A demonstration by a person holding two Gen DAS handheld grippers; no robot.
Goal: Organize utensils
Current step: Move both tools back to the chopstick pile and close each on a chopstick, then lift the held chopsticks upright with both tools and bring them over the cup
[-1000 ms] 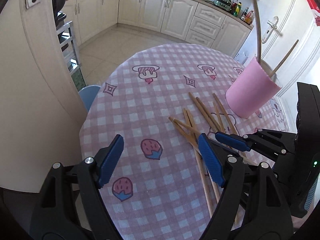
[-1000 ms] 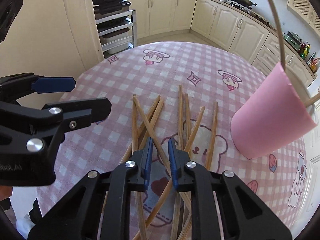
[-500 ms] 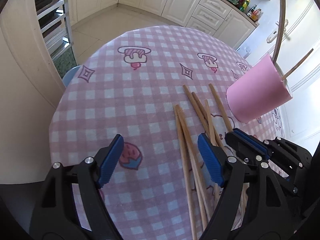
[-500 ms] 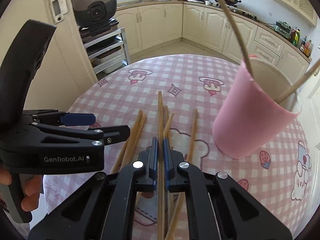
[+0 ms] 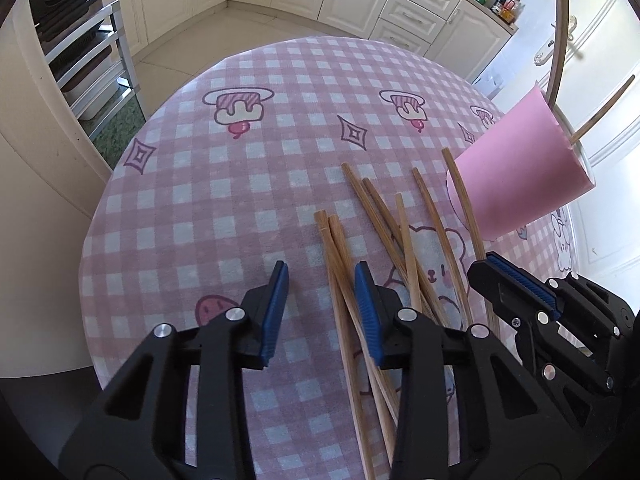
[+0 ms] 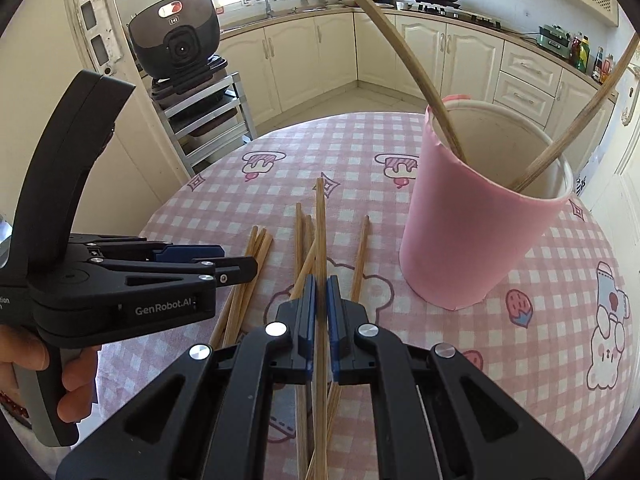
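Several wooden chopsticks lie in a loose pile on the pink checked tablecloth. A pink cup stands to the right of the pile with two chopsticks leaning inside it. My right gripper is shut on one chopstick, lifted above the pile and pointing forward. It also shows in the left wrist view, where the right gripper is at the right. My left gripper is open low over the near ends of two chopsticks.
The round table's left edge drops to the kitchen floor. A metal rack with a dark appliance stands beyond the table. White cabinets line the back wall.
My right gripper closed on one chopstick and raised it, moving nearer the pink cup. My left gripper came lower and right over the pile, its jaws narrowed but still open.
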